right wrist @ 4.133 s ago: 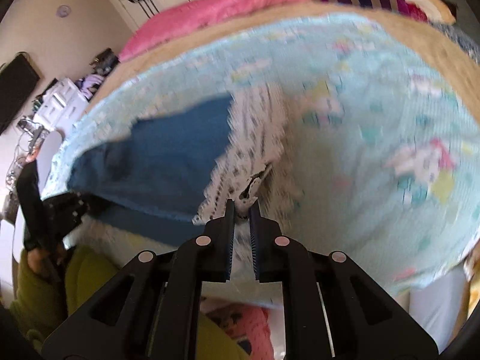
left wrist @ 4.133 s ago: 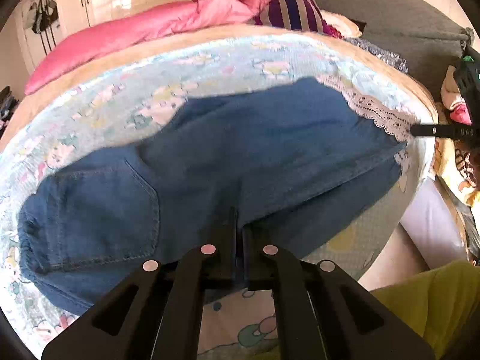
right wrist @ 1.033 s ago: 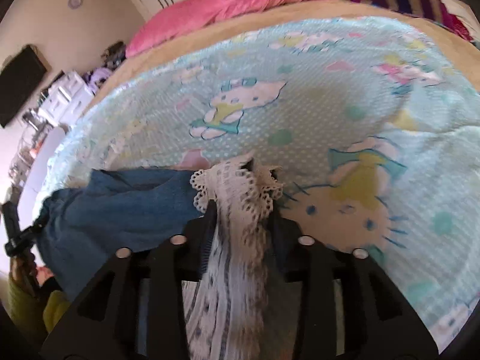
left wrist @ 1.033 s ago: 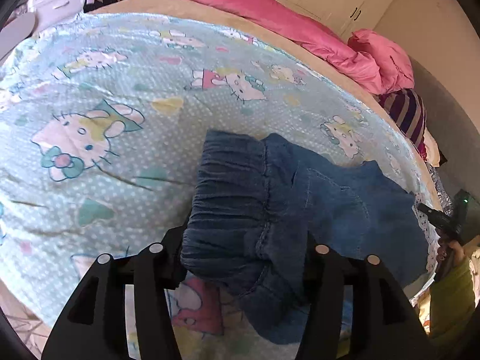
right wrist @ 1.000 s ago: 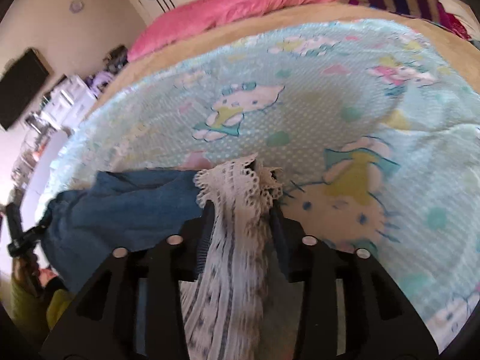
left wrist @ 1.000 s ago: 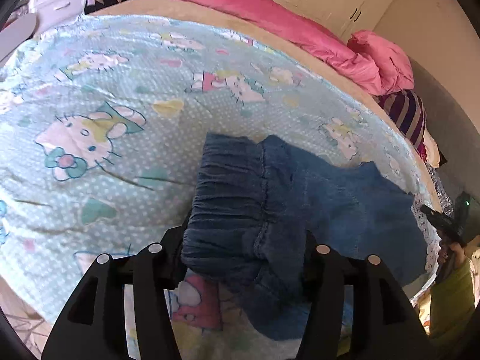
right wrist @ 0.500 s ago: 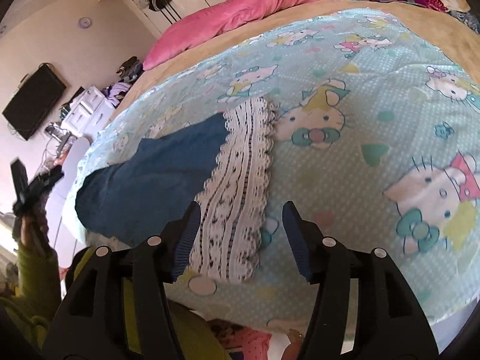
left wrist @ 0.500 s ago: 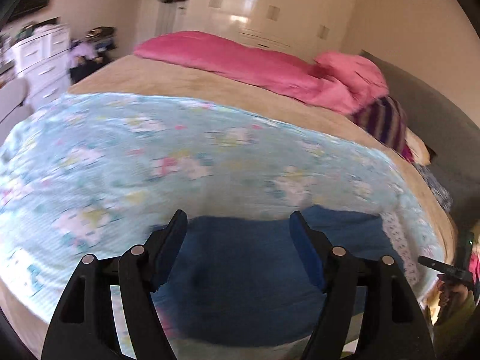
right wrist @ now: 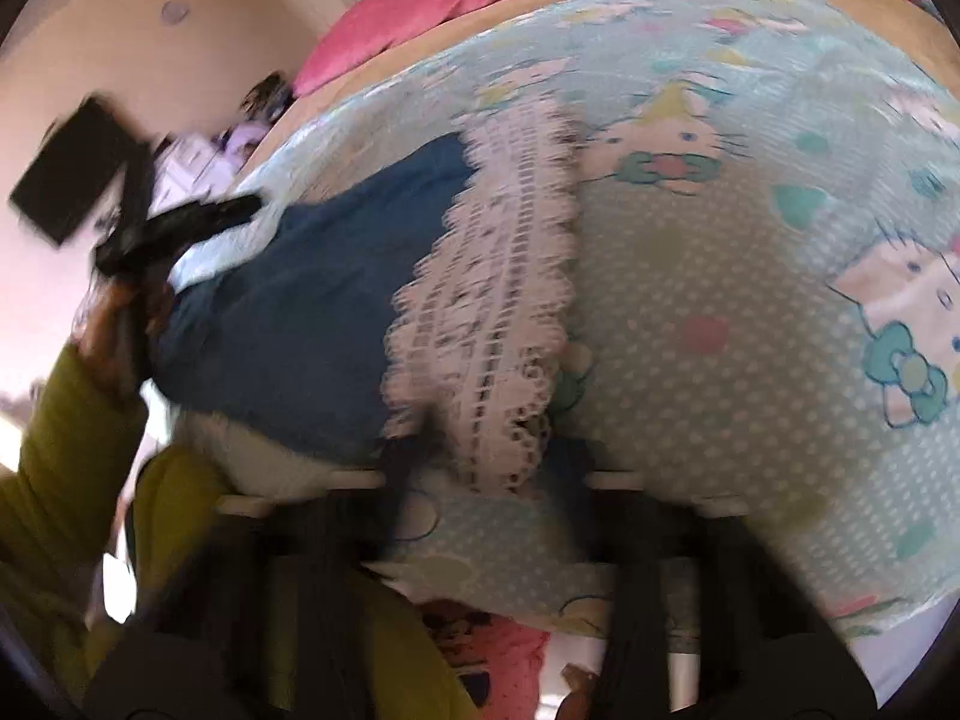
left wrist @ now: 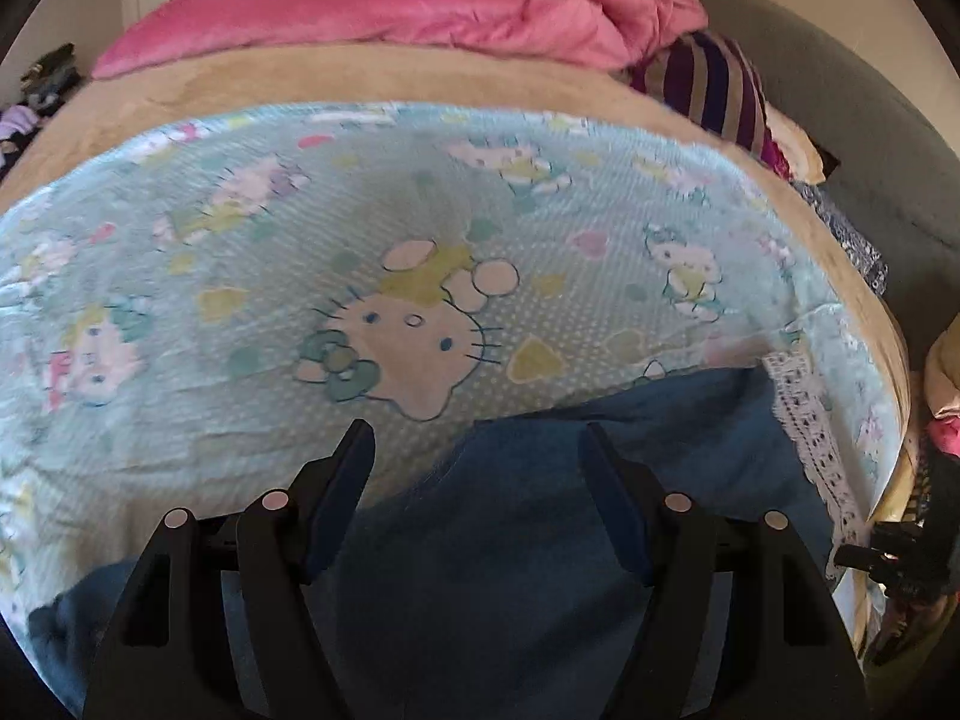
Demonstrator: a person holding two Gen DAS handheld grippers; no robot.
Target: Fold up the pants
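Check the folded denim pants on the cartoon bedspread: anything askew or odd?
Nothing stands out. The blue denim pants lie folded on the pale blue cartoon bedspread, white lace hem at one end; motion blur hides fine alignment.

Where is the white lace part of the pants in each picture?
Left wrist view: the lace trim runs down the right side, along the right edge of the blue pants.
Right wrist view: the lace trim fills the middle, right of the blue cloth.
Shared landmark: the cartoon cat blanket underneath.
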